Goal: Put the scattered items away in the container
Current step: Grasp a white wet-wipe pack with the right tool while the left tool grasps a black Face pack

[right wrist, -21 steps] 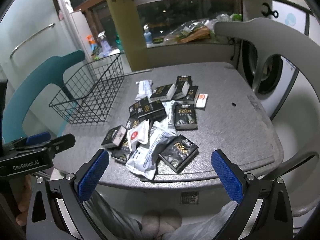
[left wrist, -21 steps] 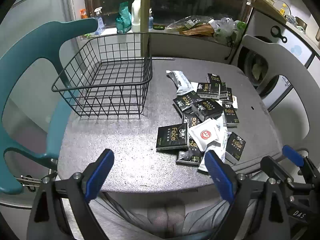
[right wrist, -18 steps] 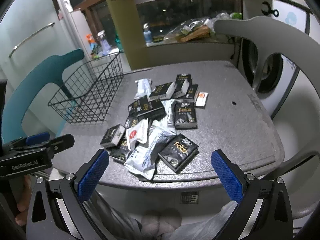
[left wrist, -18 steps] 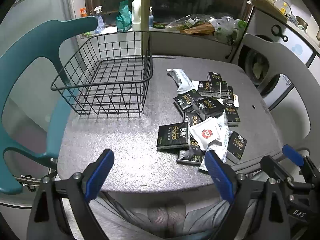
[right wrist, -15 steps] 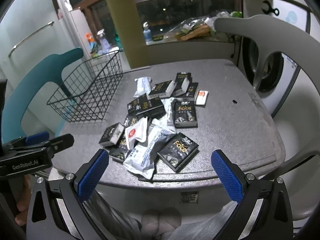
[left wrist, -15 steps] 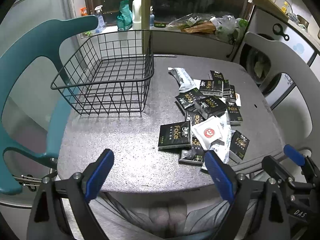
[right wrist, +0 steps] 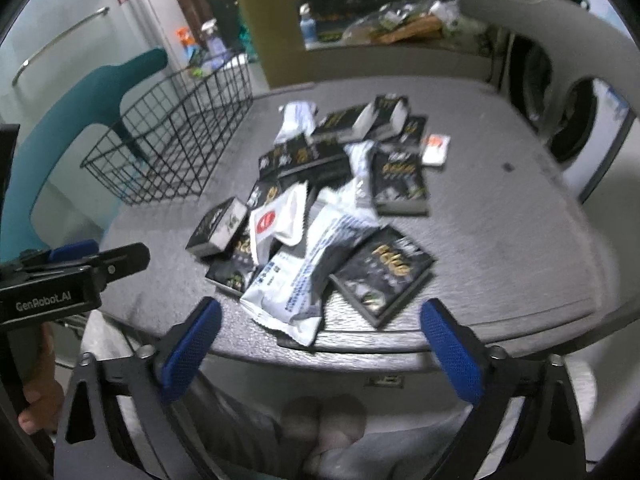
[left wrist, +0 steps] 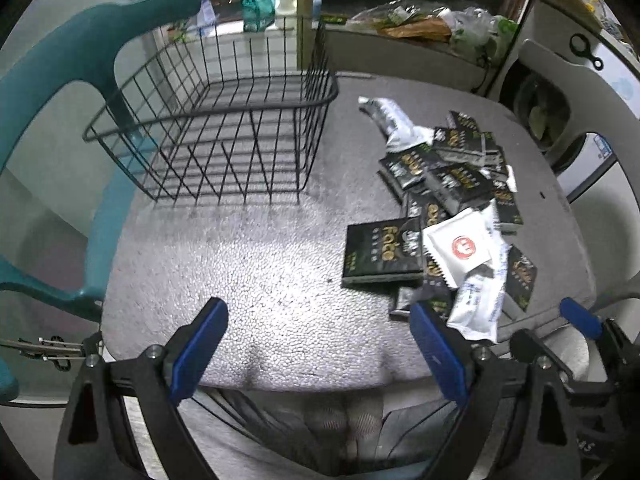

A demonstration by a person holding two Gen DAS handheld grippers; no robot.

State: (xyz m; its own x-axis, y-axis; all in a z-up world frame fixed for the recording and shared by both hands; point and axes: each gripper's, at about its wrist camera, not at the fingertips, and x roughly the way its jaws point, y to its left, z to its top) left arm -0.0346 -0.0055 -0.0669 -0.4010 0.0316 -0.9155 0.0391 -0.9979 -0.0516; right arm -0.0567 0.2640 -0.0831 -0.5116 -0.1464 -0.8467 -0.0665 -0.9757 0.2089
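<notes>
An empty black wire basket [left wrist: 224, 136] stands at the far left of the grey table [left wrist: 260, 280]; it also shows in the right wrist view [right wrist: 176, 140]. A heap of black "Face" packets [left wrist: 382, 252] and white sachets [left wrist: 460, 246] lies on the table's right half. In the right wrist view the heap [right wrist: 332, 200] lies just ahead, with a black packet [right wrist: 382, 272] and a white pouch [right wrist: 308, 276] nearest. My left gripper [left wrist: 318, 350] is open and empty over the table's front edge. My right gripper [right wrist: 318, 348] is open and empty at the front edge.
A teal chair [left wrist: 60, 80] stands left of the table and a grey chair [left wrist: 580, 80] to the right. A washing machine [right wrist: 576, 128] is behind the grey chair. Bottles and bags [left wrist: 400, 24] crowd the ledge at the back. My legs are below the table edge.
Both grippers have moved forward toward the table, so the heap and basket look closer. Both stay open and empty. Nothing on the table has moved.
</notes>
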